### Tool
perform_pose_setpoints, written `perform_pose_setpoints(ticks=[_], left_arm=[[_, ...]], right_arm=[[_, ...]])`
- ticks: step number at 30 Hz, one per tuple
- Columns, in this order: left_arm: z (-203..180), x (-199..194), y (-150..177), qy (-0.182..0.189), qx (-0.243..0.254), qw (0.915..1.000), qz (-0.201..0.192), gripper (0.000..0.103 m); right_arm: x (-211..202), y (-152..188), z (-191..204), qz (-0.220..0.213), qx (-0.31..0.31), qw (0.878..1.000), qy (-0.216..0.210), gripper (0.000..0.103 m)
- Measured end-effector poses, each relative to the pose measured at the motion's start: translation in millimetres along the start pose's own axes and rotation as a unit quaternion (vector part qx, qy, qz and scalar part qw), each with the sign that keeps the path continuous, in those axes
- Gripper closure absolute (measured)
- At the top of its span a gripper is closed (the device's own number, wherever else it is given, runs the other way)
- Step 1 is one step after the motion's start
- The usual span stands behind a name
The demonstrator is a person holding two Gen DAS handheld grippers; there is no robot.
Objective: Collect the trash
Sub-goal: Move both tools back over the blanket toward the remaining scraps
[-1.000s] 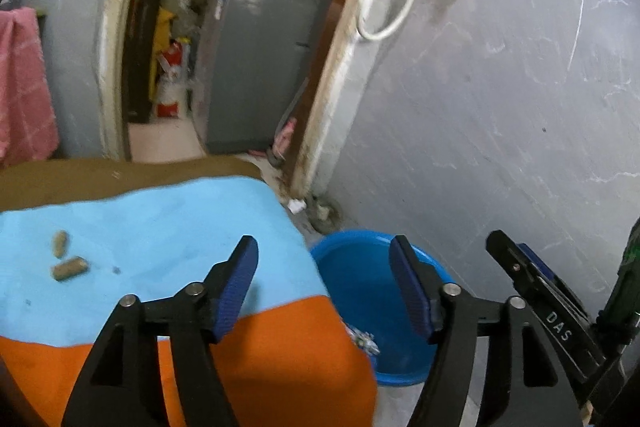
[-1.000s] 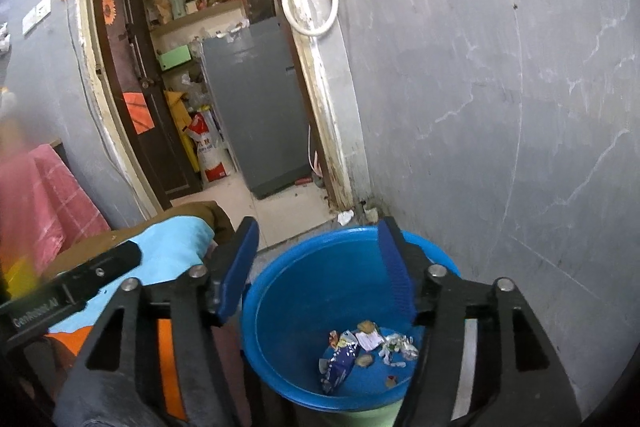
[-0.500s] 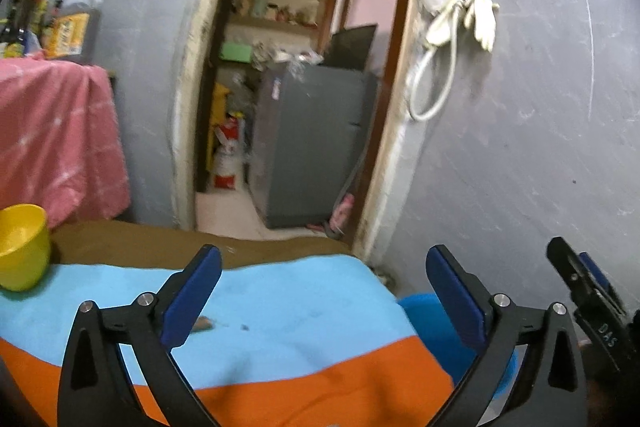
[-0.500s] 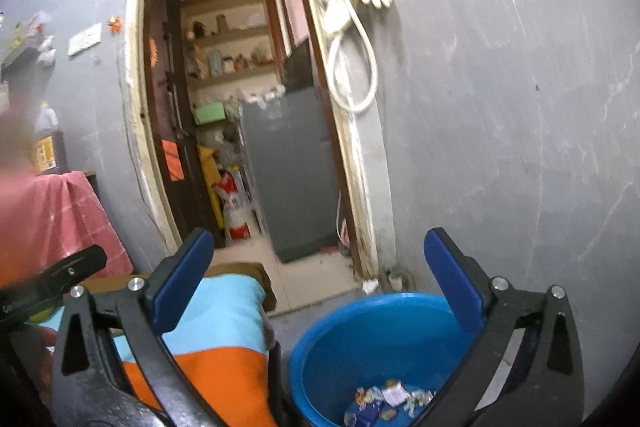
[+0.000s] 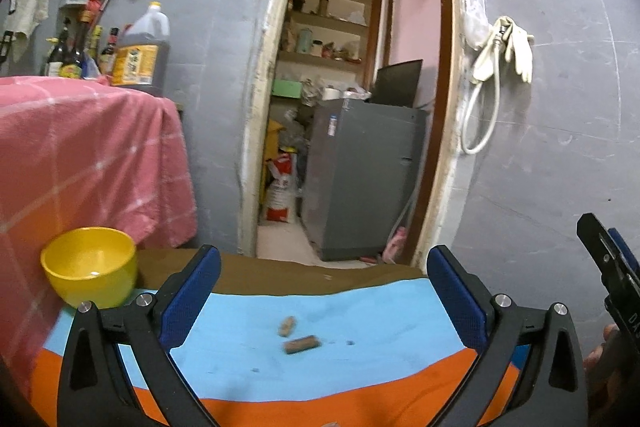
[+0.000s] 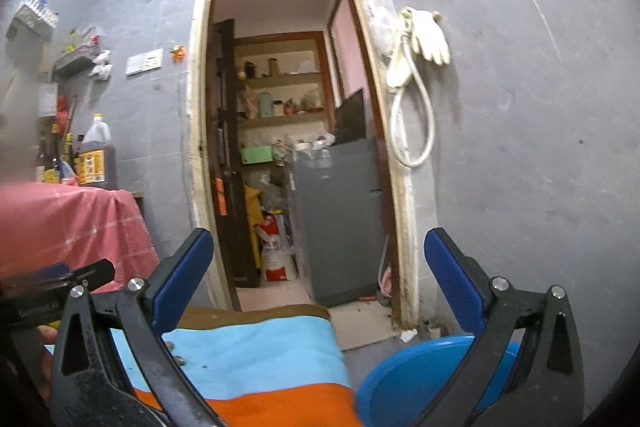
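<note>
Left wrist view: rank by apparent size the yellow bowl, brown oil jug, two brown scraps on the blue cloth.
1. yellow bowl, though it is nearer the camera
2. brown oil jug
3. longer brown scrap
4. shorter brown scrap

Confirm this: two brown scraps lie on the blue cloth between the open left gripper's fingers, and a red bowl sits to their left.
Not quite. The bowl is yellow, as the left wrist view shows. The two brown scraps do lie on the blue cloth, between the open left gripper fingers.

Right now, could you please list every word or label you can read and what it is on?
"D", rest cut off: on the side of the right gripper, left wrist view.
Label on the jug: too blurred to read.
Print on the sack: too small to read.
Marking on the left gripper: blurred.
</note>
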State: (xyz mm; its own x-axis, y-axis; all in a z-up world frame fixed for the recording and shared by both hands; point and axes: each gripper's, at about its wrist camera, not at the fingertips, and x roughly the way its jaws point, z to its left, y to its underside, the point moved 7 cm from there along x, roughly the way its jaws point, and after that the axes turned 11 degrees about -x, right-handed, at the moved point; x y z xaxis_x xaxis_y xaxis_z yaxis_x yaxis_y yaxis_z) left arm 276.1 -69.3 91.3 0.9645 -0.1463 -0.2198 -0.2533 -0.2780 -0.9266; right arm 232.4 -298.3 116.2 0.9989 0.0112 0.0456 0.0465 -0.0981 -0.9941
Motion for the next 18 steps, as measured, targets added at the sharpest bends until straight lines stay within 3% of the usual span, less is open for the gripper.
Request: perform_pose_setpoints(ticks=[10,18], left_arm=[[57.0,-15.5,-6.2,-0.046,0.005,0.9985,-0.029,0.002],[95.9,-8.7,1.7,-0.079,0.016,0.9966,-0.012,0.002]], right_arm=[[9.9,3.5,71.6,-0.001,-0.057,0.997,-0.061,0.000],[28.9,25.6,111.8,0.051,-0.096,0.989,-0.103,0.000]])
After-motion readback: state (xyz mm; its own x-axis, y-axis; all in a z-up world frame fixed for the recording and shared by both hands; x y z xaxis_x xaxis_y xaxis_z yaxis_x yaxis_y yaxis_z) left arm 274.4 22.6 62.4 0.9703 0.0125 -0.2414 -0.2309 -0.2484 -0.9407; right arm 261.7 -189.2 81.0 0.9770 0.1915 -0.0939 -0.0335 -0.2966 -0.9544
